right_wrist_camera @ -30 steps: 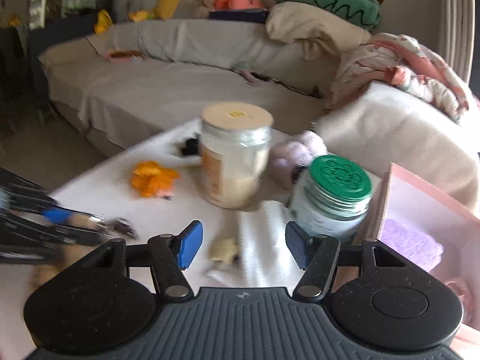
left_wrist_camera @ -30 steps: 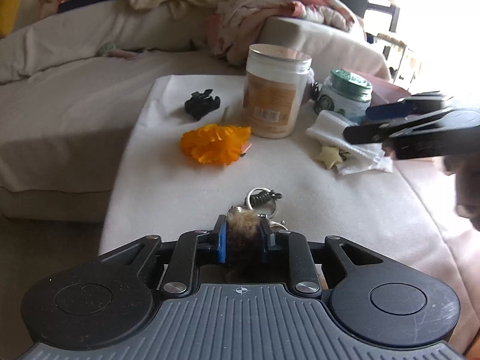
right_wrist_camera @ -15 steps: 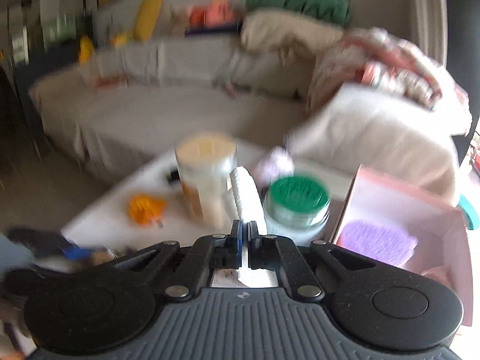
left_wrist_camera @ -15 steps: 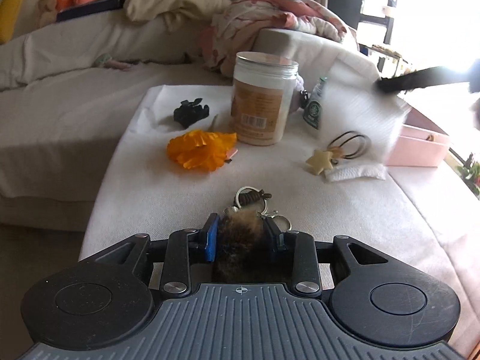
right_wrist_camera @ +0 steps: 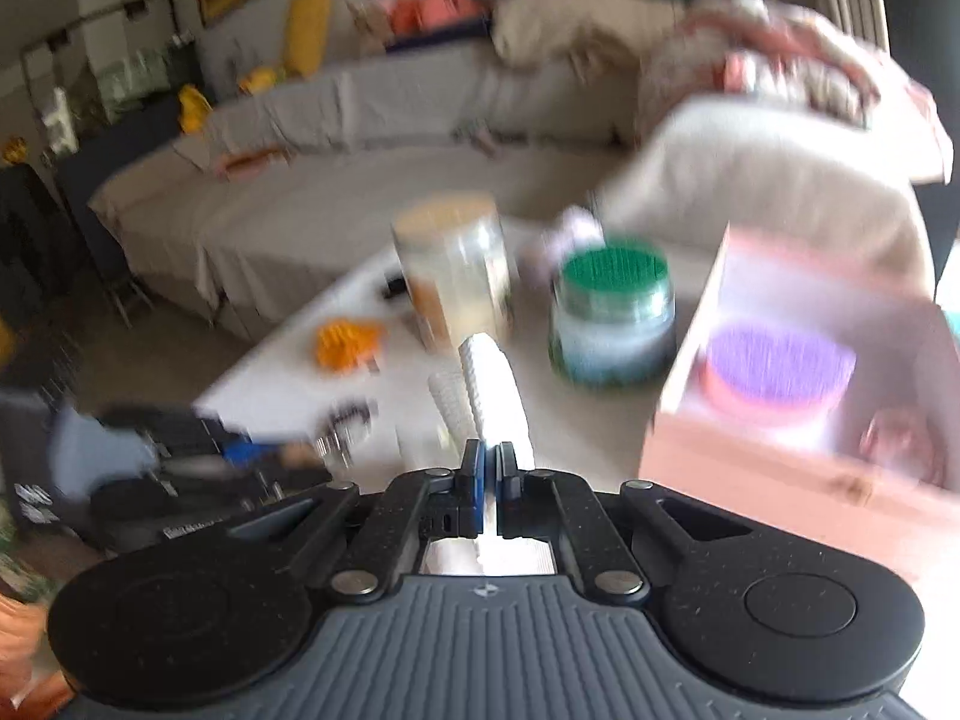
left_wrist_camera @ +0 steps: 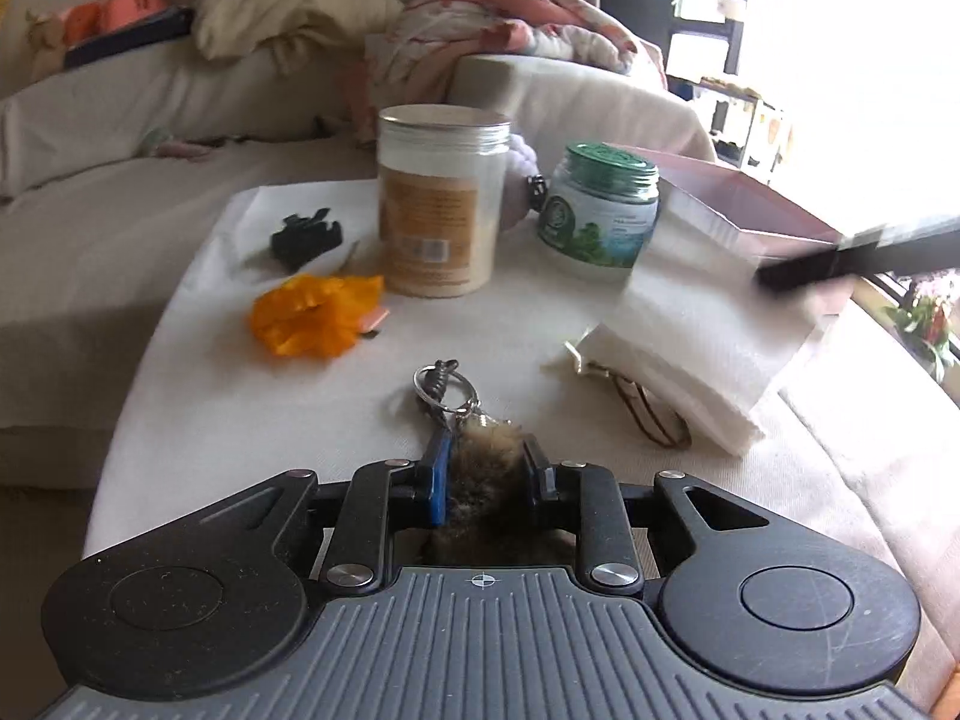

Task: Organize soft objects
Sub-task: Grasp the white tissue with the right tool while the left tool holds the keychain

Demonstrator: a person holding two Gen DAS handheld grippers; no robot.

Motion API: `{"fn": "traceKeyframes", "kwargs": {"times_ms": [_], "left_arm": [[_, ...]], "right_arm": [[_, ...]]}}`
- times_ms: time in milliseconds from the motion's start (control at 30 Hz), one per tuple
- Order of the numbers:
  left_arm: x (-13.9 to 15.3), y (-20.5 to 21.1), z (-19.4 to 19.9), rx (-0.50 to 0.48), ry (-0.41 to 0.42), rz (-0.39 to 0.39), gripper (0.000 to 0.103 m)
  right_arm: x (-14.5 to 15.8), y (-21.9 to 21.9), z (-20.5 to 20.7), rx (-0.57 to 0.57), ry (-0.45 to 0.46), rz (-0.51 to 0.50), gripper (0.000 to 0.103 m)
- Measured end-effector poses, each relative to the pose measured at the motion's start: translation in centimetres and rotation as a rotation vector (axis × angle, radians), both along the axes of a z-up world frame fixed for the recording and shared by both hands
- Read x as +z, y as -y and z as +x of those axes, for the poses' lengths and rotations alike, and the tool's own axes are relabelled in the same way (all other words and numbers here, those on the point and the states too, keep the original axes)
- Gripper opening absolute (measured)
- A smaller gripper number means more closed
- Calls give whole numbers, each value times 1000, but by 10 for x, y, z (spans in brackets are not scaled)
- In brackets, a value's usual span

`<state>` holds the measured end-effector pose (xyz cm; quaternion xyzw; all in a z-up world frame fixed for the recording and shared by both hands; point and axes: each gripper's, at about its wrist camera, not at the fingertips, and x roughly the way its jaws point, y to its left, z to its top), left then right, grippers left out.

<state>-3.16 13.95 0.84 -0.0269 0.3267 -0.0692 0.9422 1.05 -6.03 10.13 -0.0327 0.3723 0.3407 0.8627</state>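
Observation:
My left gripper (left_wrist_camera: 485, 471) is shut on a brown furry pompom keychain (left_wrist_camera: 487, 468), whose metal ring (left_wrist_camera: 445, 385) lies on the white-covered table (left_wrist_camera: 252, 396). My right gripper (right_wrist_camera: 491, 468) is shut on a folded white cloth (right_wrist_camera: 489, 384), lifted edge-on in its view. In the left wrist view the cloth (left_wrist_camera: 690, 324) hangs from the right gripper (left_wrist_camera: 780, 276) over the table's right side. An orange fabric flower (left_wrist_camera: 312, 315) lies on the table. The pink box (right_wrist_camera: 804, 372) holds a purple soft pad (right_wrist_camera: 780, 363).
A tall beige jar (left_wrist_camera: 441, 198), a green-lidded jar (left_wrist_camera: 600, 210), a black hair claw (left_wrist_camera: 306, 237) and brown hair ties (left_wrist_camera: 651, 414) are on the table. A lilac plush (left_wrist_camera: 522, 168) sits behind the jars. A sofa with blankets runs behind.
My right gripper closed on the white cloth and lifted it up and right toward the pink box. My left gripper kept hold of the pompom and shifted slightly.

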Motion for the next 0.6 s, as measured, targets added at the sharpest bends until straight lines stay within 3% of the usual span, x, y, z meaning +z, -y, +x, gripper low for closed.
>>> {"fn": "traceKeyframes", "kwargs": {"times_ms": [133, 200, 267, 333, 467, 600], "left_arm": [[-1, 0, 1, 10, -5, -30, 27], [-3, -1, -3, 29, 8, -49, 29], [-5, 1, -8, 38, 31, -38, 30], [-5, 3, -9, 38, 31, -23, 30], [-4, 0, -9, 40, 30, -48, 30], [-3, 3, -9, 41, 30, -30, 30]], "right_arm": [[-32, -7, -3, 58, -47, -31, 6], [-38, -12, -11, 110, -45, -30, 17], [-39, -15, -19, 126, -5, -45, 52], [-36, -16, -22, 115, 52, -46, 67], [-41, -23, -17, 86, 103, -93, 68], [-54, -26, 2, 51, 22, -89, 68]]}}
